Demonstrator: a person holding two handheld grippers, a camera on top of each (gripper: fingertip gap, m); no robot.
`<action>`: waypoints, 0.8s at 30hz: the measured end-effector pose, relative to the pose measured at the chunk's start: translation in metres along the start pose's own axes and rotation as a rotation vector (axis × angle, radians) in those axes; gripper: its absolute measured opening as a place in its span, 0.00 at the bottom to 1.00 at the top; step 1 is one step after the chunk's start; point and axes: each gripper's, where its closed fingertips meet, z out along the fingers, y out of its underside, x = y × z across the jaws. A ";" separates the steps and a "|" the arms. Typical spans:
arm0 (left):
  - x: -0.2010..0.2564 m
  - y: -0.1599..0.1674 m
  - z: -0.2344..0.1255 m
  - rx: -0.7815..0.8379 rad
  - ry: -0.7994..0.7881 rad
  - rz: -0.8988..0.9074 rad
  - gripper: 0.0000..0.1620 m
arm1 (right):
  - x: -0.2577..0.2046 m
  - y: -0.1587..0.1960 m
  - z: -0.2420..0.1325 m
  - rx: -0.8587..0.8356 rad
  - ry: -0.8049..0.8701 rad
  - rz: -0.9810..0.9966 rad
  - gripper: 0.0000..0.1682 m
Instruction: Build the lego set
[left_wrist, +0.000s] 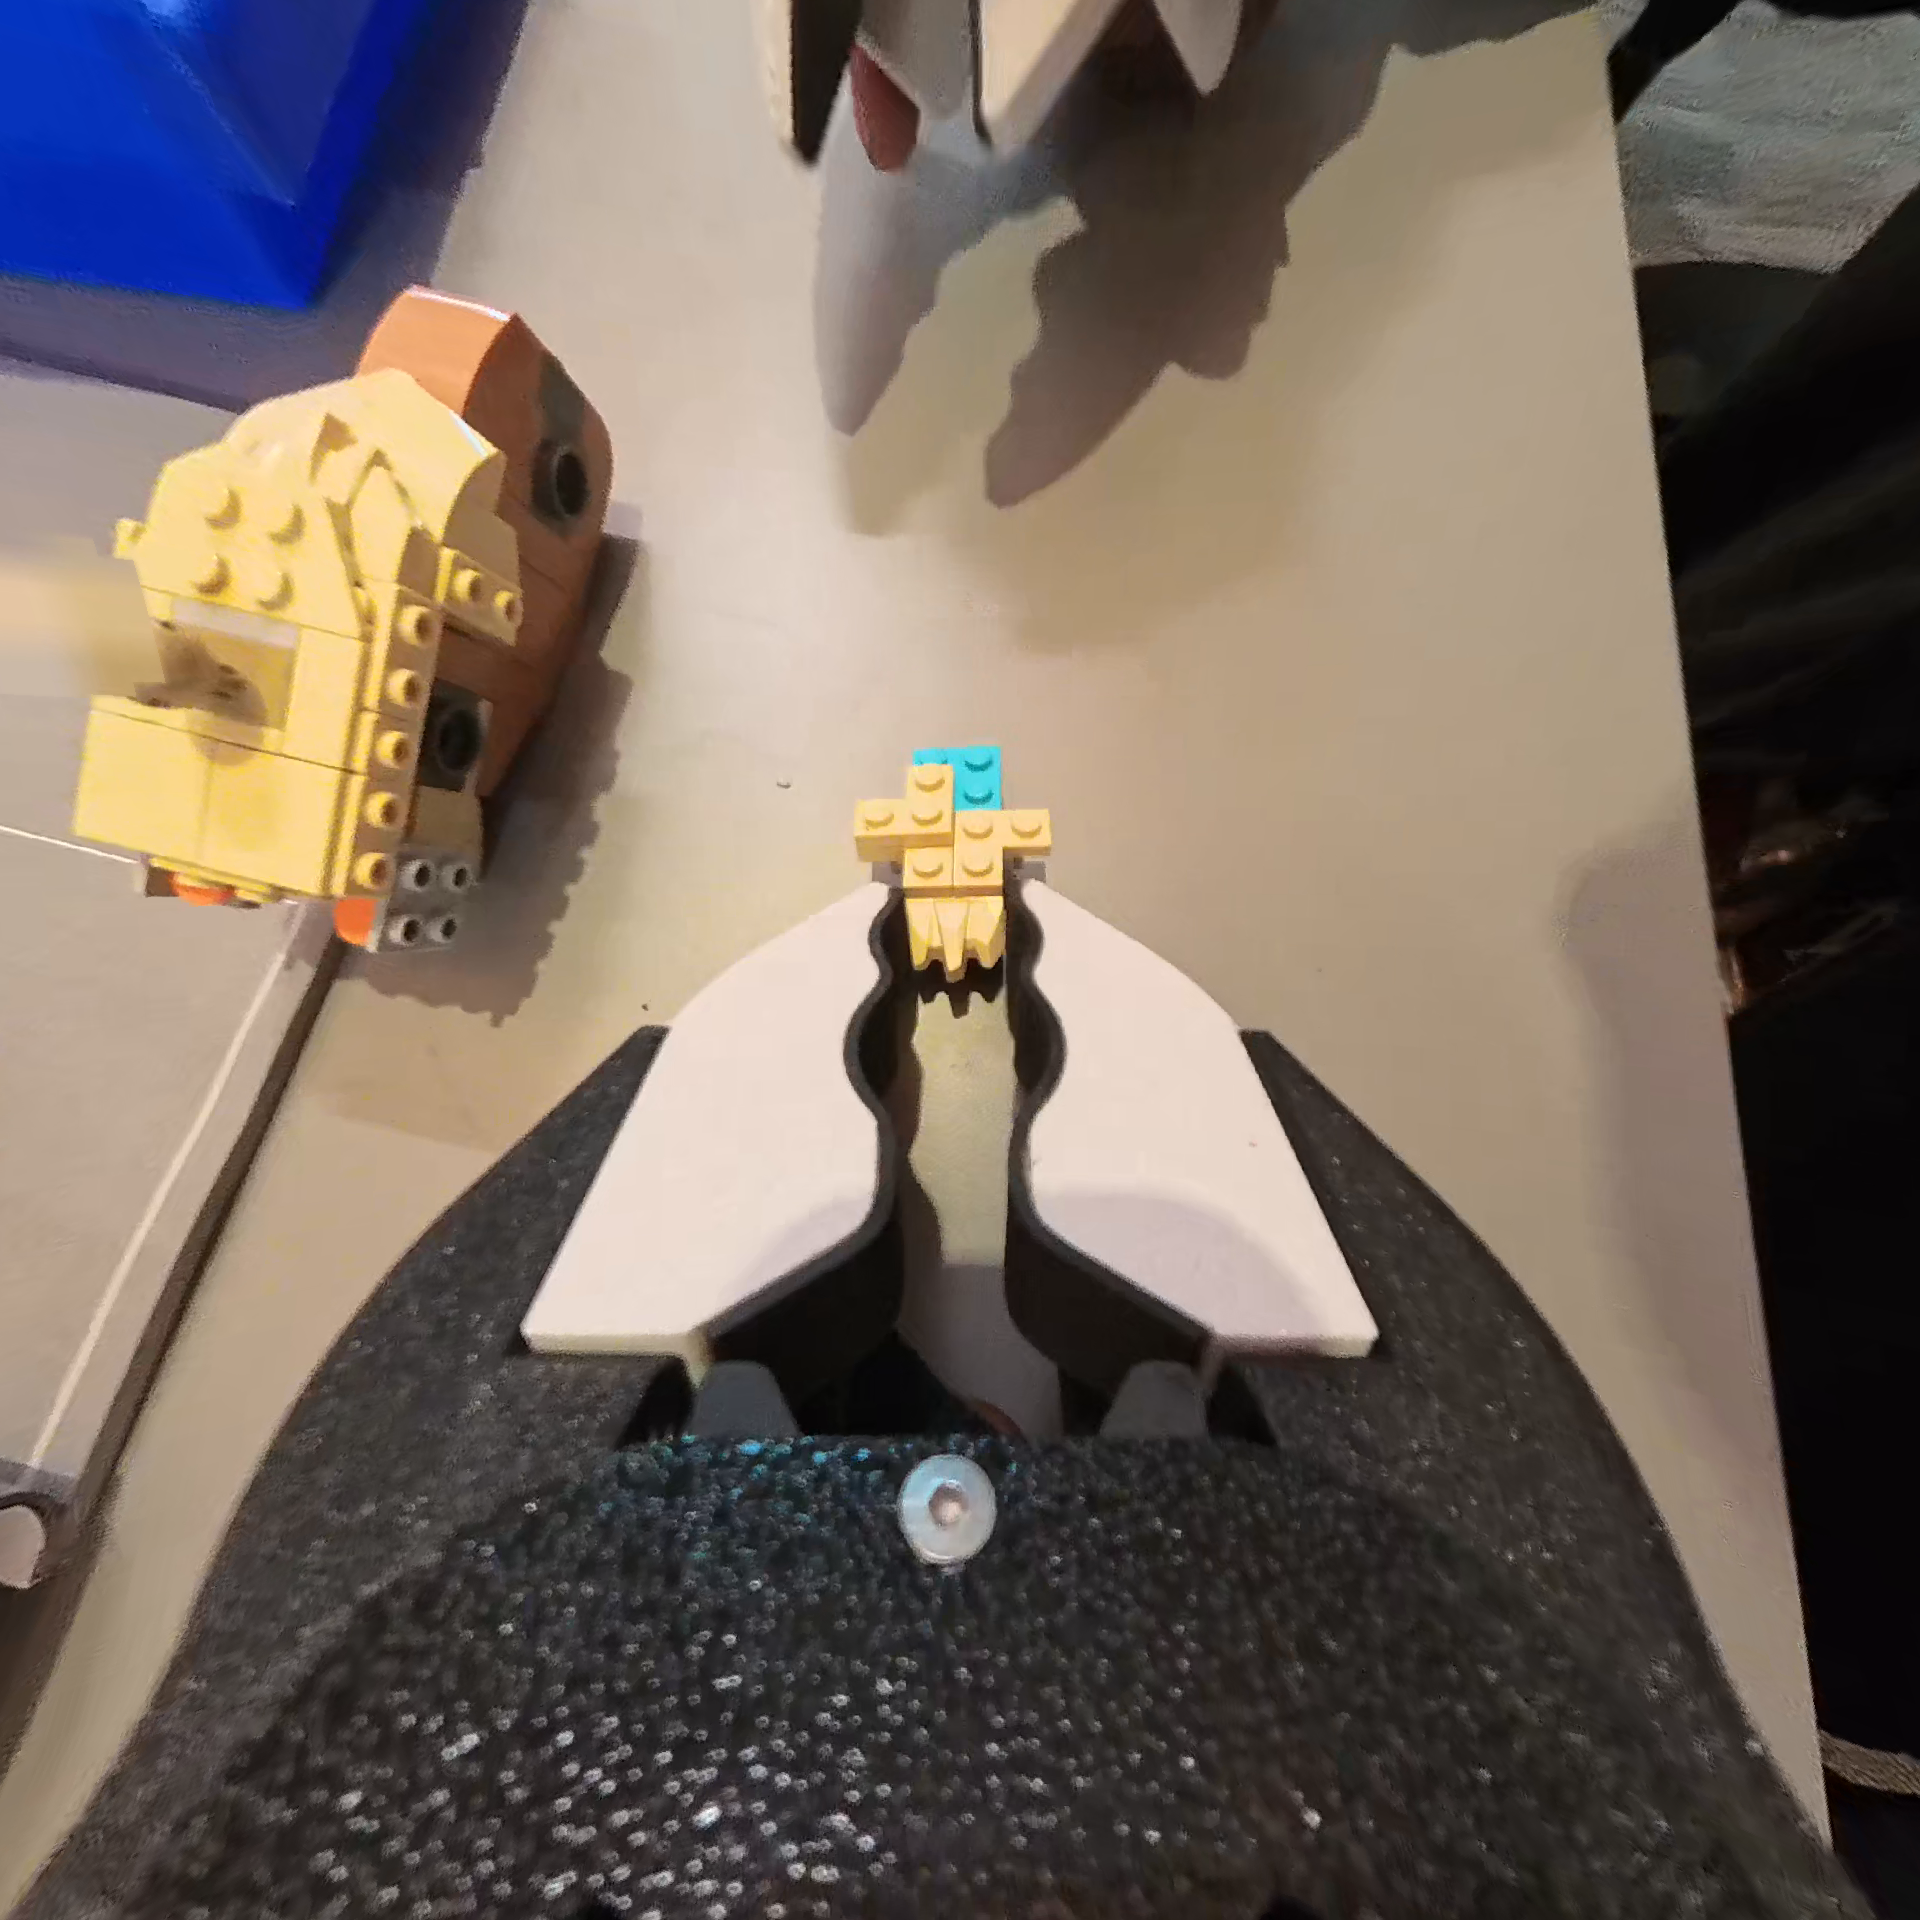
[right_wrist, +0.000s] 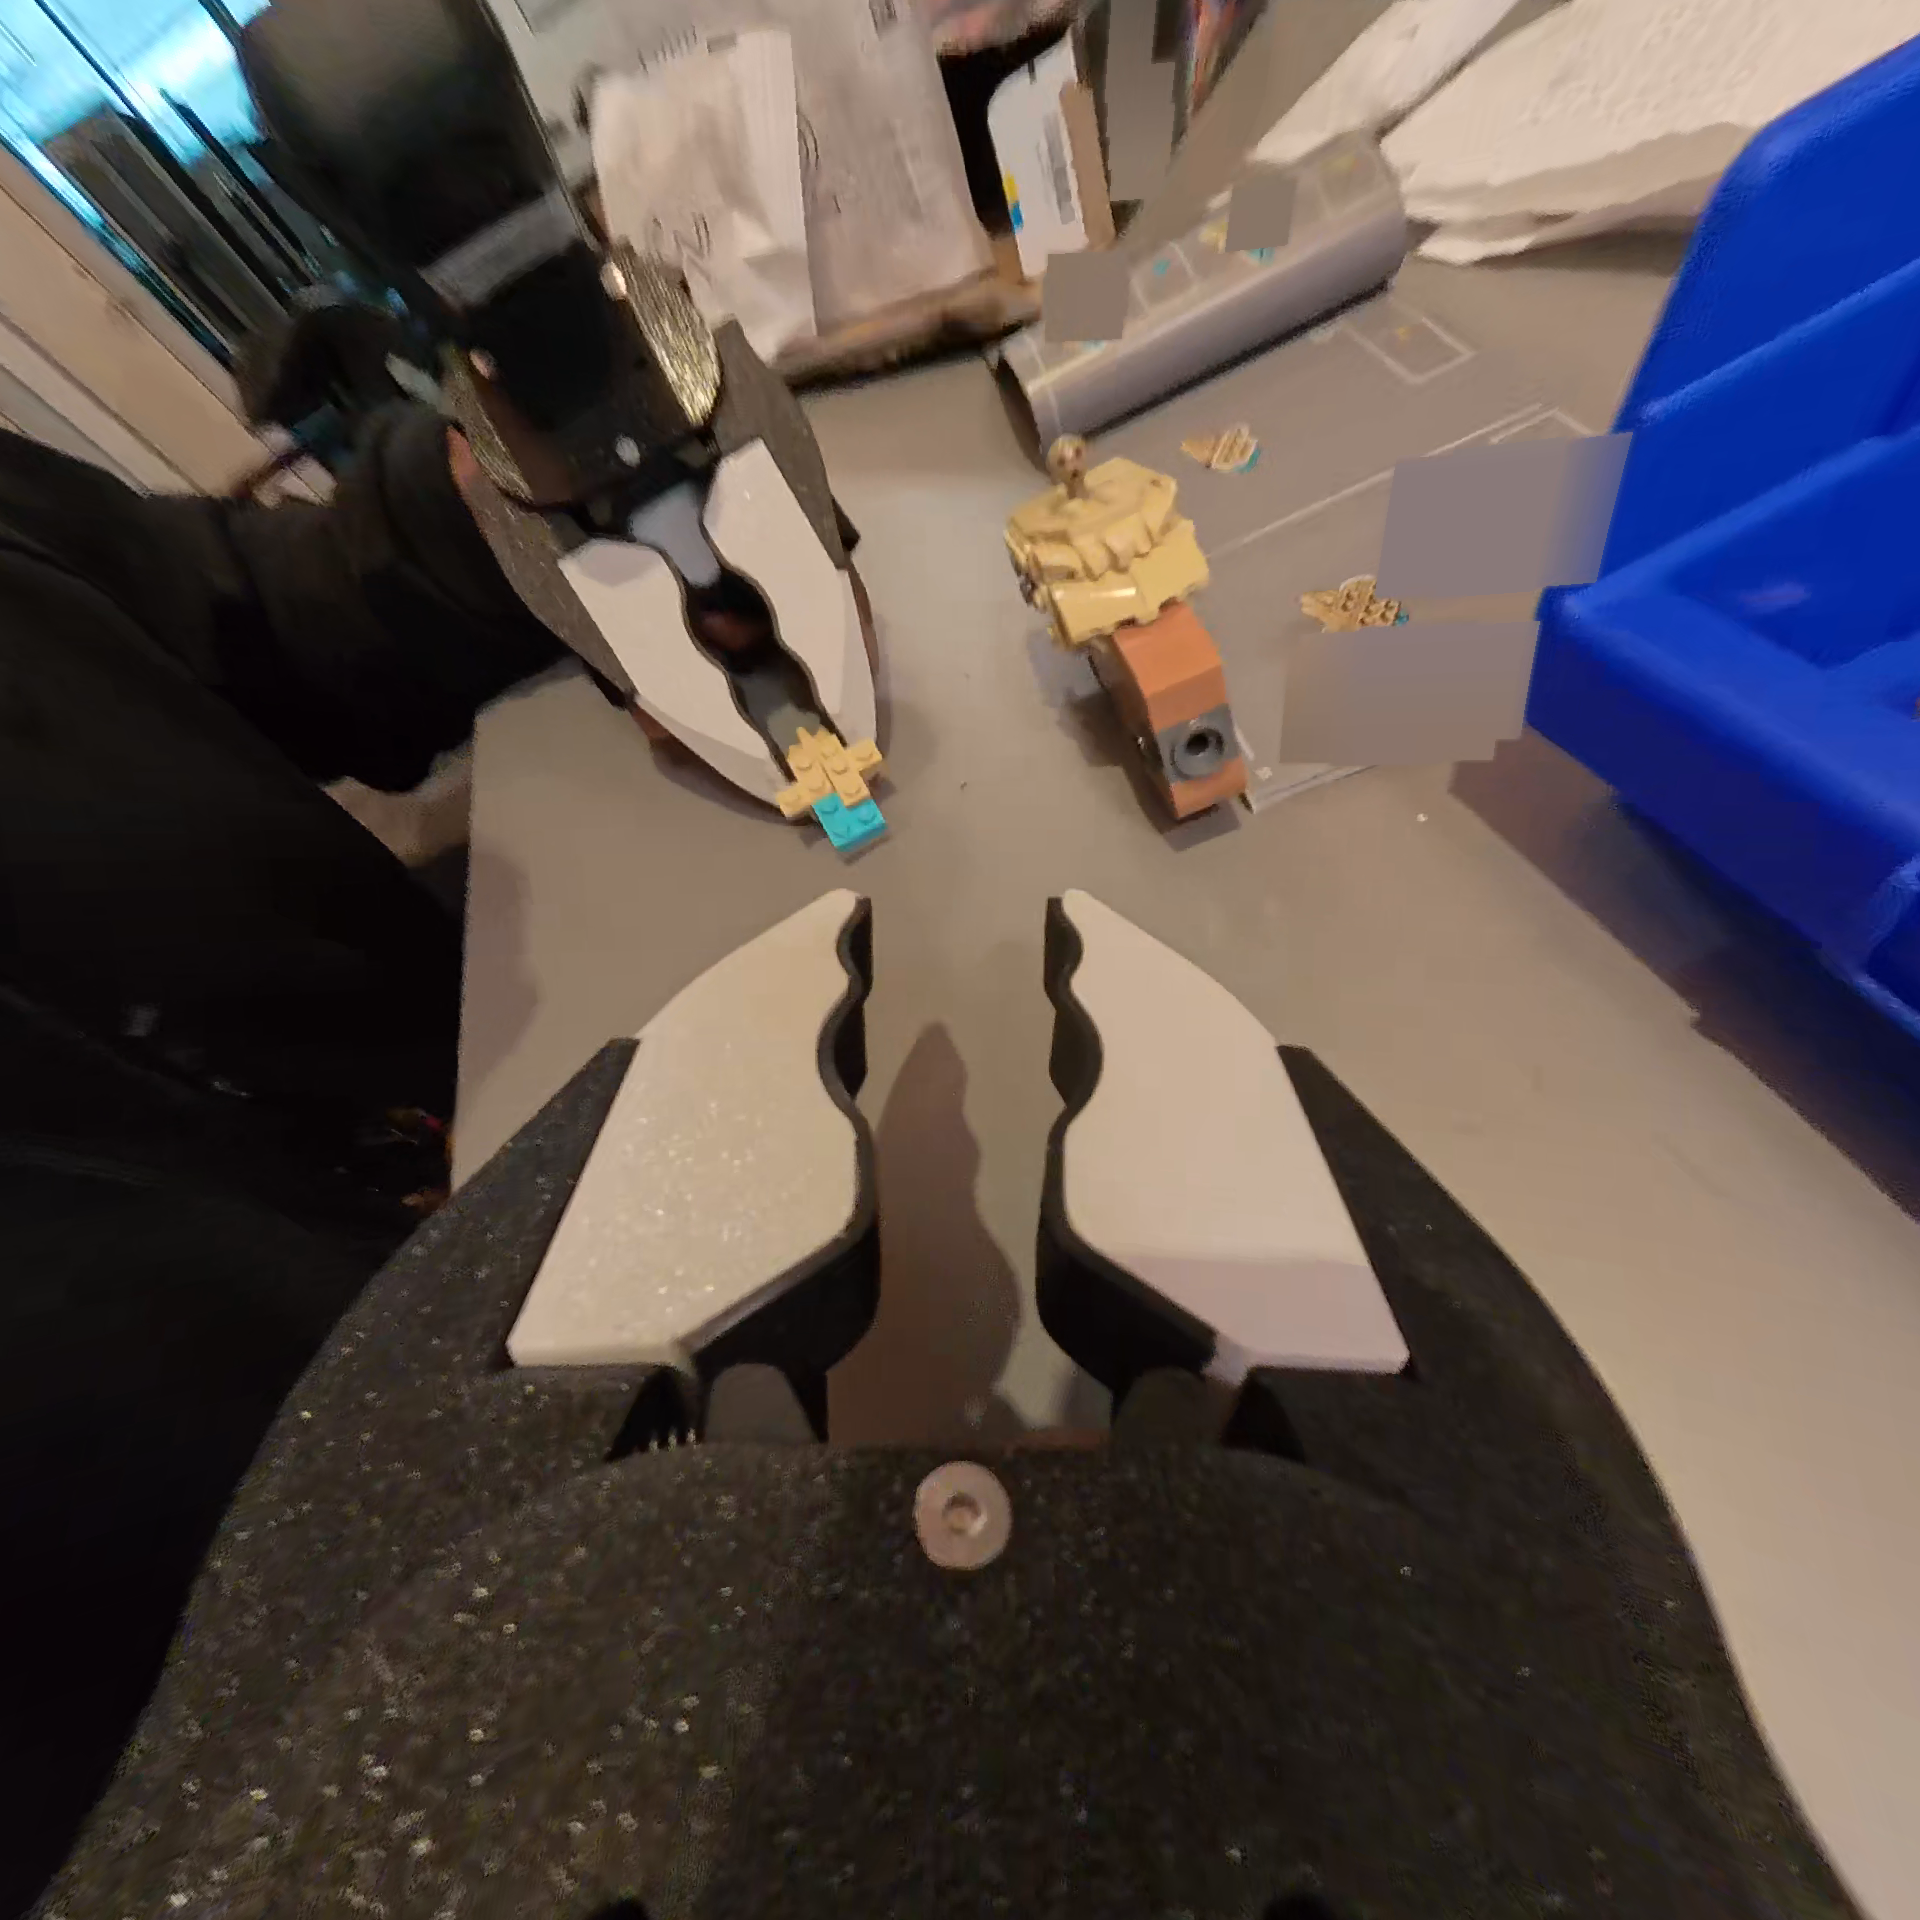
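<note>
A: Well, we start big: the blue bin (right_wrist: 1766, 582) sits at the table's (left_wrist: 1299, 727) far edge, and just in front of it lies our main model (left_wrist: 332, 665), the tan and brown body on its side. Studs on its flank are bare and 2 dark sockets are empty, so we judge the bulk is built but not finished.

B: Right, and we count 2 more small tan pieces (right_wrist: 1351, 605) loose on the table beyond it in the right wrist view, too blurred to say more.

A: Now the left gripper (left_wrist: 951, 883): its jaws are pinched onto the small tan and teal sub-assembly (left_wrist: 951, 831), gripping its toothed end, low over the table and well apart from the main model.

B: And our right gripper (right_wrist: 956, 920) hangs empty, jaws spread wide, facing that little piece from across the table.

A: So we reckon what's left is joining this part to the body, plus those loose bits.
</note>
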 end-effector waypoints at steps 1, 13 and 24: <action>0.001 0.000 0.000 0.000 0.005 0.005 0.11 | 0.000 -0.004 -0.004 0.038 -0.025 0.022 0.18; 0.003 -0.003 -0.005 0.033 0.120 -0.036 0.16 | 0.006 -0.017 -0.025 0.184 -0.113 0.144 0.19; -0.009 -0.010 -0.016 0.116 0.133 -0.110 0.16 | 0.025 -0.023 -0.040 0.097 0.026 -0.036 0.18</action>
